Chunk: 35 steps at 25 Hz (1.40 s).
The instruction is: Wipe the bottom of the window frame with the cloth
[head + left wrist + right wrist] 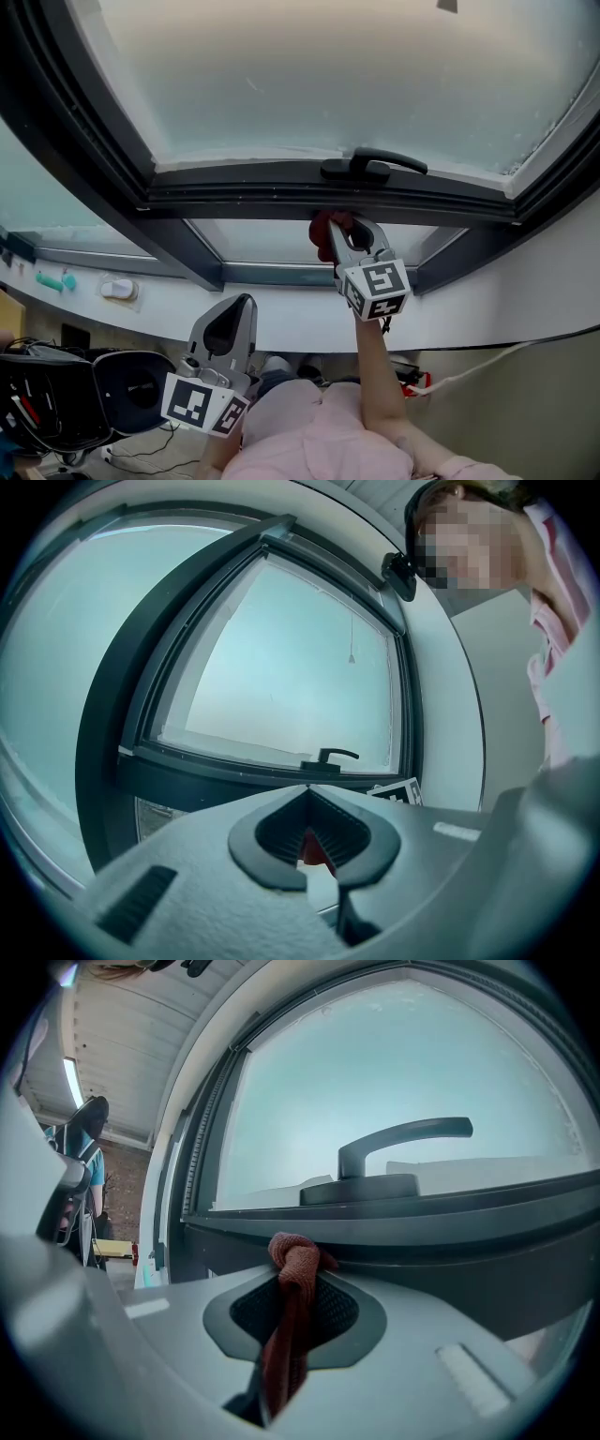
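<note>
Pink sleeves fill the bottom edge of the head view and are cut off there, so only the right forearm can be followed upward. Just beside them the left gripper hangs low, well apart from the window. Its jaws are together and hold nothing. In its own view a small red patch shows through the gap under the pads, but it is too small to say what it is.

The right gripper is raised to the bottom rail of the window frame, near the middle, directly under the handle. Its jaws are clamped on the cloth. The cloth is reddish brown with a rough woven surface. Its top is bunched into a lump like a knot, and this lump touches the underside of the dark rail. A narrow strip of it runs down between the pads and goes out of sight behind the gripper body. In the head view the cloth covers the jaw tips.

The glass is milky, and nothing behind it can be made out. On the left end of the white sill lie a small teal thing and a white thing, both too small to name. The only print is the black and white squares on the two marker cubes; they carry no words.
</note>
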### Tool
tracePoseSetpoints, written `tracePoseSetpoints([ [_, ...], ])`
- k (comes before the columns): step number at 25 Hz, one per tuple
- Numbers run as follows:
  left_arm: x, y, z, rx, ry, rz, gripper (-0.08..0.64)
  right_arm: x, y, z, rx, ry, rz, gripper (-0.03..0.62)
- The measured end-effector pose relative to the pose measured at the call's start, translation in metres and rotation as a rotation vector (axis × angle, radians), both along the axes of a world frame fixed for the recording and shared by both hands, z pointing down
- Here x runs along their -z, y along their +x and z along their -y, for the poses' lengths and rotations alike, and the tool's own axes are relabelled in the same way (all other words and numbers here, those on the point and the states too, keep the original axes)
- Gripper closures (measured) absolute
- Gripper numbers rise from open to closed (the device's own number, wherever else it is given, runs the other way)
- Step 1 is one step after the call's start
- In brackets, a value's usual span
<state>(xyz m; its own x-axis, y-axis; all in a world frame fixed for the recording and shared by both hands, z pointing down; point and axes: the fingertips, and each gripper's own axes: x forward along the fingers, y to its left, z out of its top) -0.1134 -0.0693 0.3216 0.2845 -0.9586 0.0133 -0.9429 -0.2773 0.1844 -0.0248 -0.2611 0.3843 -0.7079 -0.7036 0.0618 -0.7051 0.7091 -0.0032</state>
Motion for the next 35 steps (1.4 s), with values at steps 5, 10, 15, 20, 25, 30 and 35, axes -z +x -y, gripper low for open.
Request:
tracePoseSetpoints([
  [5,0.0,0.006,0.004,-0.012,0.003,0.0,0.56,0.0,0.011,0.002,-0.014,0.003,-0.004,0.537],
  [10,0.0,0.011,0.009,-0.018,0.003,-0.002,0.56,0.0,0.023,0.005,-0.028,0.006,-0.008,0.538],
  [15,0.0,0.016,0.014,-0.032,0.008,-0.005,0.56,-0.001,0.026,0.006,-0.027,0.008,-0.01,0.538],
  [20,-0.001,0.017,0.015,-0.022,0.007,-0.004,0.56,-0.001,0.027,0.005,-0.019,0.008,-0.006,0.538],
  [25,0.0,0.016,0.015,-0.02,0.009,-0.002,0.56,-0.001,0.027,0.006,-0.019,0.009,-0.003,0.538],
  [30,0.0,0.017,0.014,-0.021,0.008,-0.004,0.56,0.0,0.027,0.006,-0.016,0.009,-0.002,0.538],
  [35,0.0,0.019,0.014,-0.028,0.012,-0.006,0.56,-0.001,0.027,0.006,-0.015,0.005,-0.003,0.537],
])
